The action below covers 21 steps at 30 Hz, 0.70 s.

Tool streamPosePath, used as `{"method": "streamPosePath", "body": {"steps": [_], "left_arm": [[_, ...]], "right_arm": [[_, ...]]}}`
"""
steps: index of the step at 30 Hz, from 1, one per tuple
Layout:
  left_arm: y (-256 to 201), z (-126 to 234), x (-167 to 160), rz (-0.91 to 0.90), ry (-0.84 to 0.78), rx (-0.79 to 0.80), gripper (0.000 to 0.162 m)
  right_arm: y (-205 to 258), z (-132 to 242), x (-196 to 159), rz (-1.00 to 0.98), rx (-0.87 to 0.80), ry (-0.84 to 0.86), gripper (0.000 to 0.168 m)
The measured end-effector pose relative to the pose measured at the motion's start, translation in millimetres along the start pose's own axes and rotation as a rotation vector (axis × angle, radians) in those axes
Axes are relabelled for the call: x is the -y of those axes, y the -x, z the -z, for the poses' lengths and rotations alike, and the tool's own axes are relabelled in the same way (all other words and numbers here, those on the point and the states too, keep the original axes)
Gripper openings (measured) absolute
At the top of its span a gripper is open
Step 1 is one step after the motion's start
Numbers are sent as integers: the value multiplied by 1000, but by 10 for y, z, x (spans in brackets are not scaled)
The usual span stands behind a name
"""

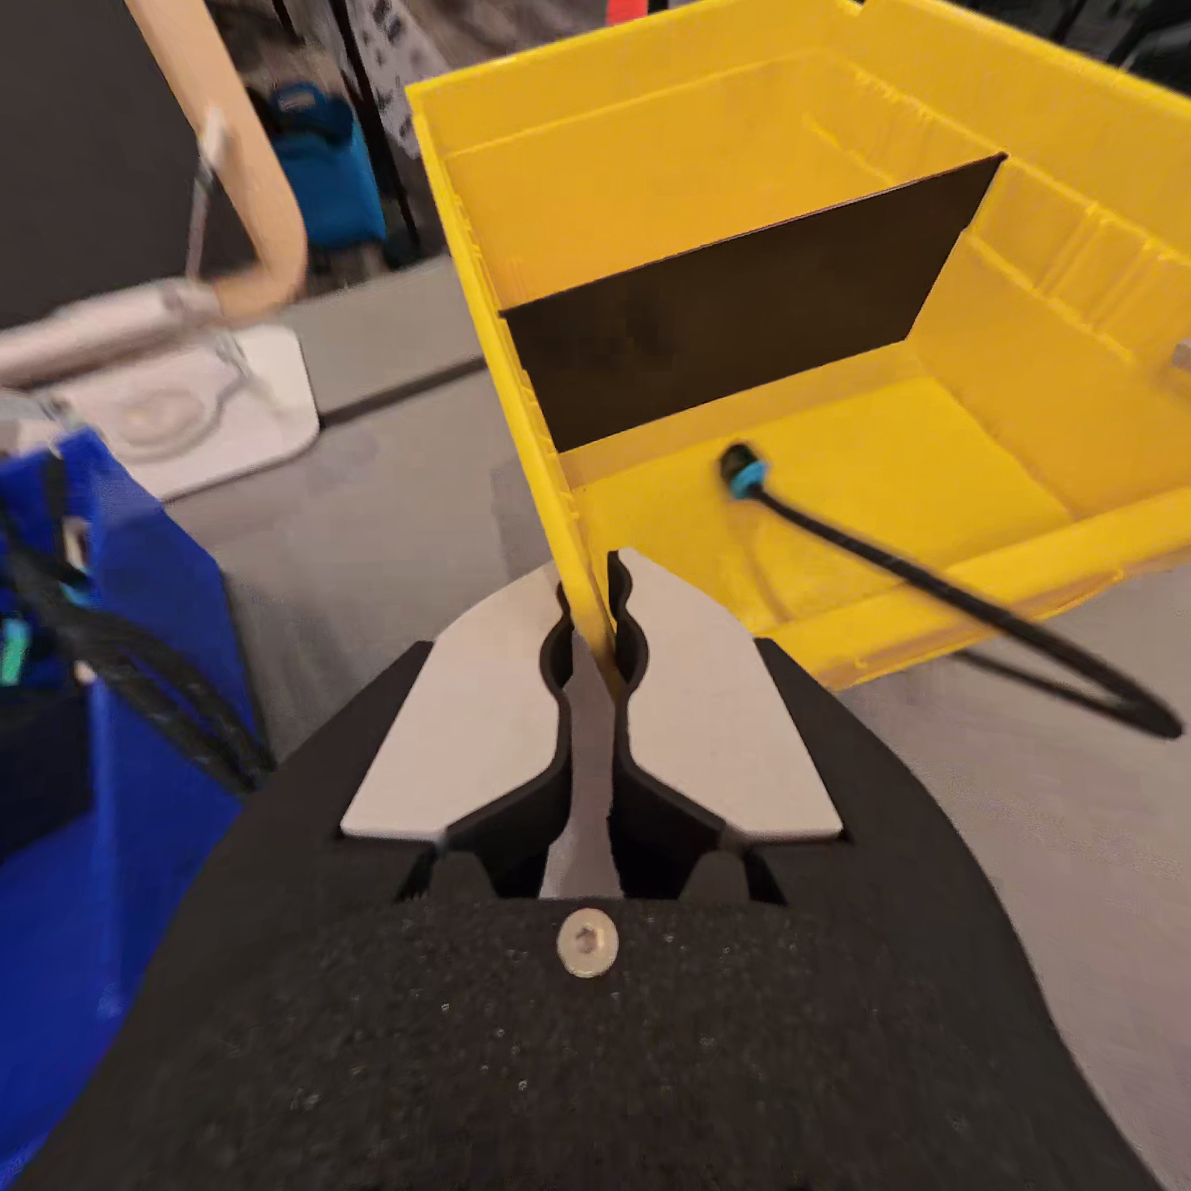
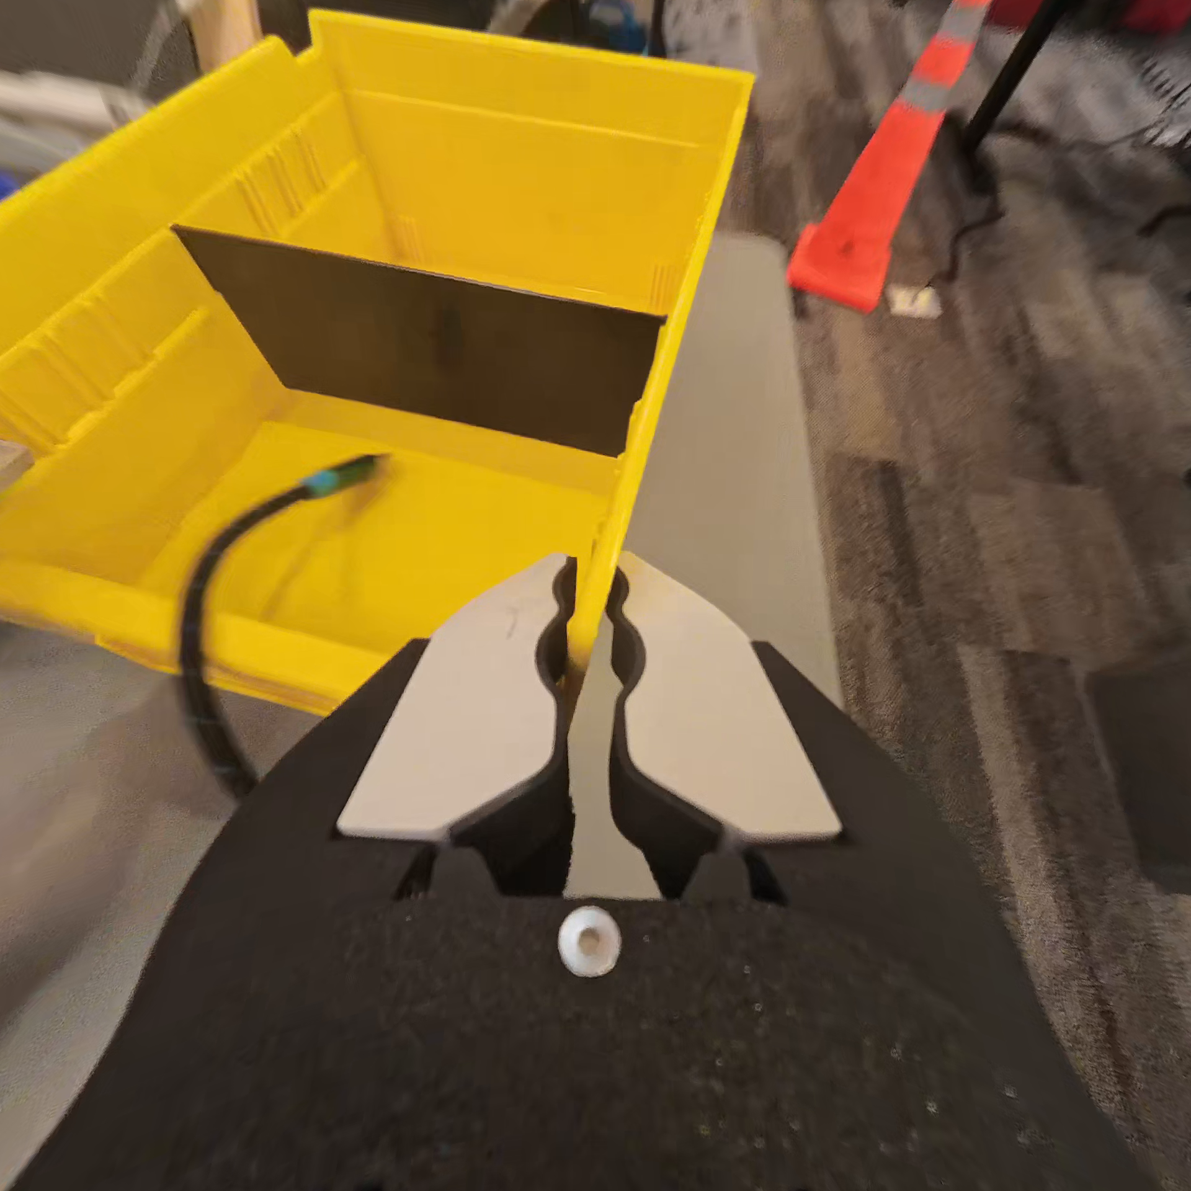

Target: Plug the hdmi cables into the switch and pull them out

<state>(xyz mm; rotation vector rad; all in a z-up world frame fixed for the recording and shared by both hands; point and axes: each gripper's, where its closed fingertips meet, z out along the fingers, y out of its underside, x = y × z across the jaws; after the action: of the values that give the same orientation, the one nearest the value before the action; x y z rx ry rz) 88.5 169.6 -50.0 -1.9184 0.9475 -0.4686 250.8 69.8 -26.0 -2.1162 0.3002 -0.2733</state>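
Each claw, left claw (image 1: pixel 590 622) and right claw (image 2: pixel 596 615), pinches a side wall of the yellow bin (image 1: pixel 644 193). Lift evenly: the HDMI cable (image 2: pixel 206 599) draped over its front lip could snag. No switch shows.

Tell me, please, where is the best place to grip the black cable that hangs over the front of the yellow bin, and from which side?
Probably the black plug body behind the blue collar, approached from above. It lies alone on the bin floor, whereas the cord is thin and flexible.
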Motion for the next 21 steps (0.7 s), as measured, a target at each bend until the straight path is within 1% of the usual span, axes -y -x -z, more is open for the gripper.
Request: {"method": "streamPosePath", "body": {"steps": [2, 4, 6, 9, 11, 12, 13, 14, 15, 16, 18, 19, 20, 21], "left_arm": [[-2, -196, -366, 11, 60, 6, 8], [-22, -311, -583, 0, 69, 13, 9], [-32, -371, -736, -68, 86, 67, 11], [-99, -358, -785, -58, 32, 66, 13], [-114, -324, -807, -36, 32, 48, 14], [-123, -311, -817, -29, 36, 29, 15], [-126, -300, -825, -26, 36, 9, 16], [-117, -292, -827, -30, 34, -7, 16], [-98, -289, -825, -38, 33, -13, 17], [-74, -296, -820, -48, 31, -12, 20], [-45, -339, -829, -65, 43, -9, 26], [-35, -368, -852, -71, 63, -5, 32], [-35, -392, -871, -70, 79, -7, 44], [-55, -410, -878, -61, 84, -20, 52]], "right_arm": [[52, -300, -341, 1, 37, 53, 8], [61, -567, -615, 4, 26, 91, 6], [53, -706, -631, 18, -8, 9, 5], [26, -762, -676, 50, -23, 59, 4], [42, -766, -737, 73, -8, 93, 6], [39, -740, -749, 92, -9, 91, 16], [1, -690, -750, 121, -29, 76, 29], [-56, -617, -769, 160, -49, 78, 38], [-97, -542, -794, 181, -49, 87, 54], [-133, -458, -838, 168, -31, 100, 66], [-116, -339, -1000, 36, 69, 158, 65], [-51, -302, -1097, -20, 137, 185, 66], [30, -280, -1186, -52, 196, 201, 66], [115, -261, -1234, -55, 236, 194, 61]]}}
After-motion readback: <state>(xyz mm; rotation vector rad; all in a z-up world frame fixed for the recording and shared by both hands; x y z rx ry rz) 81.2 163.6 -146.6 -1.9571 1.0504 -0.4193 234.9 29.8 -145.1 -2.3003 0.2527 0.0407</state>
